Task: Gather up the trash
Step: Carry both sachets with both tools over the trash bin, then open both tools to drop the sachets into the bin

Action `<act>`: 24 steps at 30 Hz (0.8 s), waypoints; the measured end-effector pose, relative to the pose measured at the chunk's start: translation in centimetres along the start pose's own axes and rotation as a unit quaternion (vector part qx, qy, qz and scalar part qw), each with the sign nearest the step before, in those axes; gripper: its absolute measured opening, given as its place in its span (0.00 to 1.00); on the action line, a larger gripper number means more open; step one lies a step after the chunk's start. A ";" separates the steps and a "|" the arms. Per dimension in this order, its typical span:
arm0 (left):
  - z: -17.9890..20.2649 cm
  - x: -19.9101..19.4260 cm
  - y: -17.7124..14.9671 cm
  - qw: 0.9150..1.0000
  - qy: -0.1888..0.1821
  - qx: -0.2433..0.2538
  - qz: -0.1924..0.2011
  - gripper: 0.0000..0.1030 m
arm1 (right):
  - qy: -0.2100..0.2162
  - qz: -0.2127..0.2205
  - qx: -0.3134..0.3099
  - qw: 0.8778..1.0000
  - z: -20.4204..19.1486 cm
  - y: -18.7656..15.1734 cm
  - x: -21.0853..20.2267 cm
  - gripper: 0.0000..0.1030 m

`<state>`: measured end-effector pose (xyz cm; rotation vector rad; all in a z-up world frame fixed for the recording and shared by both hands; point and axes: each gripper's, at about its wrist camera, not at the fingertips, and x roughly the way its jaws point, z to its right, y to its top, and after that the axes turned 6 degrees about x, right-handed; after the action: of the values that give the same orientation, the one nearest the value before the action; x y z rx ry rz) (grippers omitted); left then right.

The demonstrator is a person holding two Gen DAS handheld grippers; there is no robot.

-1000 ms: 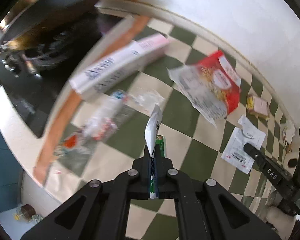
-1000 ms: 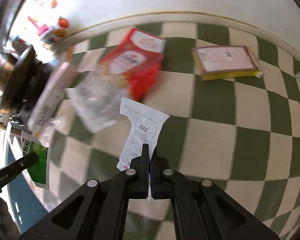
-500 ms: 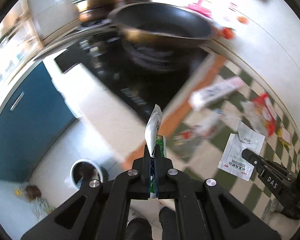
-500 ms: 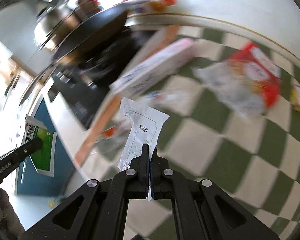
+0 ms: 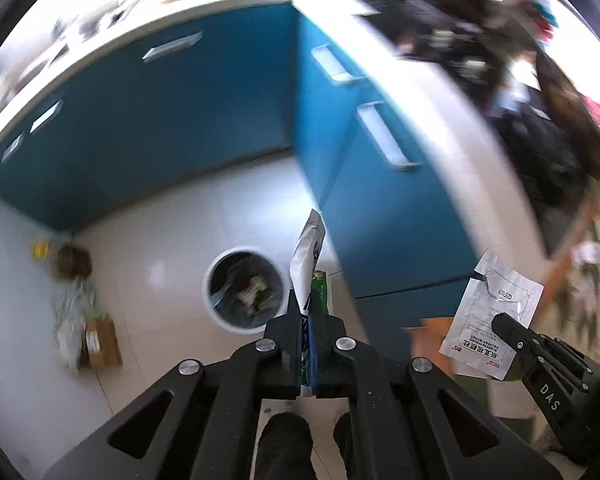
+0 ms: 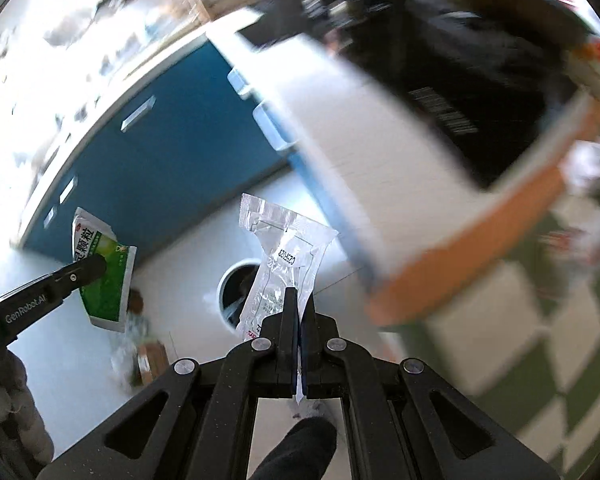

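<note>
My left gripper [image 5: 307,312] is shut on a green and white sachet [image 5: 308,256], held on edge above the floor. It also shows in the right wrist view [image 6: 107,276]. My right gripper [image 6: 298,308] is shut on a clear white packet [image 6: 283,264], which also shows in the left wrist view [image 5: 490,312]. A round white trash bin [image 5: 243,288] with rubbish inside stands on the floor below both grippers, partly hidden behind the packet in the right wrist view [image 6: 229,284].
Blue cabinets [image 5: 203,104] with a white worktop [image 6: 360,120] line the corner. The checked green and white counter [image 6: 540,320] with trash is at the right. A cardboard box and bags [image 5: 95,336] lie on the floor left of the bin.
Both grippers have swung left and down from the checked counter to above the floor bin, each still holding its wrapper. The bin now sits just ahead of the fingers.
</note>
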<state>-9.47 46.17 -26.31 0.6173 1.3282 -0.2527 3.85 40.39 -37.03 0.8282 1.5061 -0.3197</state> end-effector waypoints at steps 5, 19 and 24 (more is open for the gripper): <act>-7.5 8.1 -1.8 0.997 0.001 -0.065 -0.043 0.00 | -0.012 -0.044 -0.025 0.999 -4.7 -1.2 10.1 0.00; -19.1 42.1 -8.6 0.955 -0.094 -0.231 -0.162 0.00 | 0.007 -0.144 -0.003 0.990 -4.8 -7.4 45.0 0.00; -21.2 48.1 -10.6 0.944 -0.102 -0.250 -0.190 0.00 | 0.006 -0.163 -0.030 0.986 -5.7 -10.0 52.4 0.00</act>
<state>-20.68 57.45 -77.48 -0.0982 1.2365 -0.2692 -2.43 52.91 -88.81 0.5350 1.6559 -0.5086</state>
